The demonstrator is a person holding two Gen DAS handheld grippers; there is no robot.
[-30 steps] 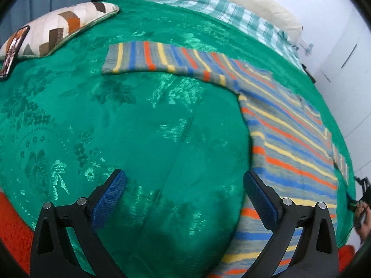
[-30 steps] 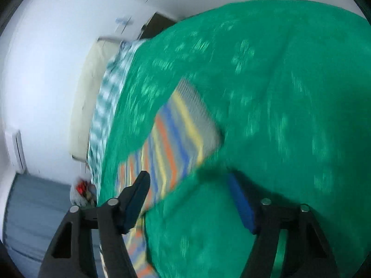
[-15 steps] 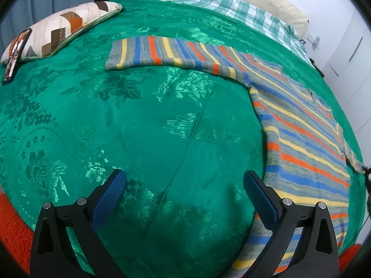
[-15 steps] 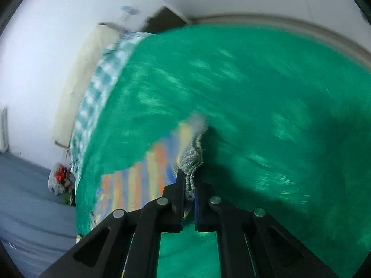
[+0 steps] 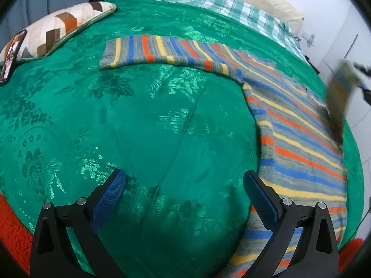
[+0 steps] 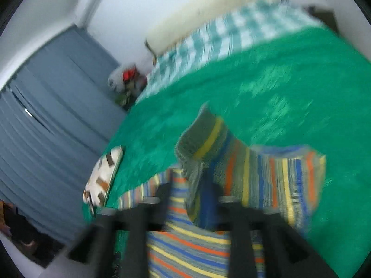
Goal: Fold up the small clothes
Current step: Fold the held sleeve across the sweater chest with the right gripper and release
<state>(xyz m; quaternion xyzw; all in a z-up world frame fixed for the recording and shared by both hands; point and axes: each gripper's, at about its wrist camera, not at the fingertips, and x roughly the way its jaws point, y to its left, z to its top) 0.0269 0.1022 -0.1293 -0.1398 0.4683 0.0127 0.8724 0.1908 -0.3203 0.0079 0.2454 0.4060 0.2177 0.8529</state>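
Sweater (image 5: 299,143): striped knit, spread flat on the right part of the bed; one sleeve (image 5: 162,52) lies stretched out to the left.
Handling: looks soft, limp and light; it will drape and sag from any hold, so an edge, cuff or hem is the place to take it, not the middle.
Long axis: in the left wrist view the body runs from near right to far, collar end away; the flat sleeve points left toward the pillow (image 5: 58,30).
Other sleeve (image 6: 262,173): up off the bed and swung over the body, cuff hanging free; blurred.
Right gripper (image 6: 190,197): its fingers have just been opening, with the lifted sleeve's cloth between them; the blur hides whether the pads press on it.
Left gripper (image 5: 183,197): fingers wide apart, holding nothing, hovering over bare cover beside the sweater's hem.
Bed (image 5: 116,127): green patterned cover, checked sheet (image 5: 231,9) at the far end.
Phone (image 5: 10,55): against the pillow, far left.
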